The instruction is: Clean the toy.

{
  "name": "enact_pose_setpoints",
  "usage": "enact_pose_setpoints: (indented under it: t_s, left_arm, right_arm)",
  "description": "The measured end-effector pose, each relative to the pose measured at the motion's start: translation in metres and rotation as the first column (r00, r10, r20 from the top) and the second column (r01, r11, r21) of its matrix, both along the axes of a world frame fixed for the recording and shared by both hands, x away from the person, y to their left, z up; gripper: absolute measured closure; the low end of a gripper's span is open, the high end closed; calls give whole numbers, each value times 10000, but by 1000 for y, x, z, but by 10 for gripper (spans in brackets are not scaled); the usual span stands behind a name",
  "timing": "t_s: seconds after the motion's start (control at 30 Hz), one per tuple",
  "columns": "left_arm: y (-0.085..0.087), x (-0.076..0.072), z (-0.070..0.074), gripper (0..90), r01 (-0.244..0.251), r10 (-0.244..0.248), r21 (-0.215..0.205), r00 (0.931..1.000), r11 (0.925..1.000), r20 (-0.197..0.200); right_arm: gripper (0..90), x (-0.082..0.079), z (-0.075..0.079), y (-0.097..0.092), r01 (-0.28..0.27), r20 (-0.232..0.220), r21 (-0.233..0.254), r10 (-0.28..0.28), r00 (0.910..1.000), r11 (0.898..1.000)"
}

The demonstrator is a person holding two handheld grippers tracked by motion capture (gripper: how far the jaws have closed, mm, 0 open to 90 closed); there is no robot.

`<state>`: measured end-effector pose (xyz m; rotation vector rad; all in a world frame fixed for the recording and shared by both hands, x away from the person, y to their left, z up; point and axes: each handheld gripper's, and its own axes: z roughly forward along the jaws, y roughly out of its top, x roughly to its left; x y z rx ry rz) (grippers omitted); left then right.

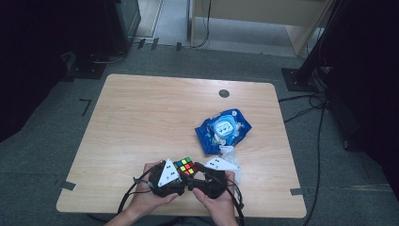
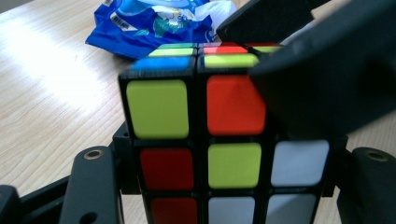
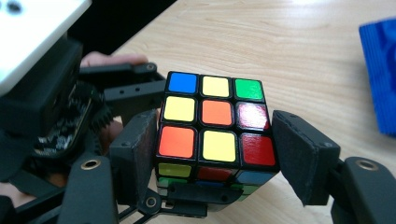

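Observation:
A Rubik's cube (image 1: 186,166) is held just above the table's near edge, between both hand-held grippers. In the left gripper view the cube (image 2: 196,140) sits between my left gripper's (image 2: 224,182) jaws, which are shut on its sides. Part of the other gripper covers its upper right corner. In the right gripper view the cube (image 3: 215,126) shows a mixed top face. My right gripper's (image 3: 215,151) two pads lie against its left and right sides. In the high view the left gripper (image 1: 180,175) and right gripper (image 1: 198,173) meet at the cube, a hand behind each.
A blue pack of wet wipes (image 1: 223,129) lies right of centre on the wooden table (image 1: 141,117), with a crumpled white wrapper (image 1: 229,153) just in front of it. A dark round grommet (image 1: 224,93) sits near the far edge. Cables trail over the table's front edge.

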<state>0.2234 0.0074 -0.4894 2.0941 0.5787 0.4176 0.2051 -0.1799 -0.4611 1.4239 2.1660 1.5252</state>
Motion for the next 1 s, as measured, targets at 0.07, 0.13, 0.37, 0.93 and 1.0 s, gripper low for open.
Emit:
enact_pose_setpoints:
  t_s: [0.07,0.13,0.37,0.93,1.0]
  left_arm:
    - [1,0,1,336,19,-19,-5,10000,10000,25]
    - [6,2,5,339,256,-262,-425,9995,9988,-147]
    - [37,25,16,340,-405,38,-2271,9871,9730,-1598]
    - [42,32,22,339,-336,-615,-3501,9645,9361,-2570]
    - [43,33,22,338,-293,-663,-3511,9641,9359,-2571]
  right_arm:
    - [337,-1,1,2,-71,207,-239,76,9998,9997]
    - [326,0,3,1,-390,427,-95,393,9983,9992]
    - [288,-4,8,-35,92,1003,1421,-236,9947,9898]
    - [665,-7,-25,12,113,1477,-385,-55,9890,9992]
    - [677,-5,-26,9,119,1360,-207,-90,9907,9997]
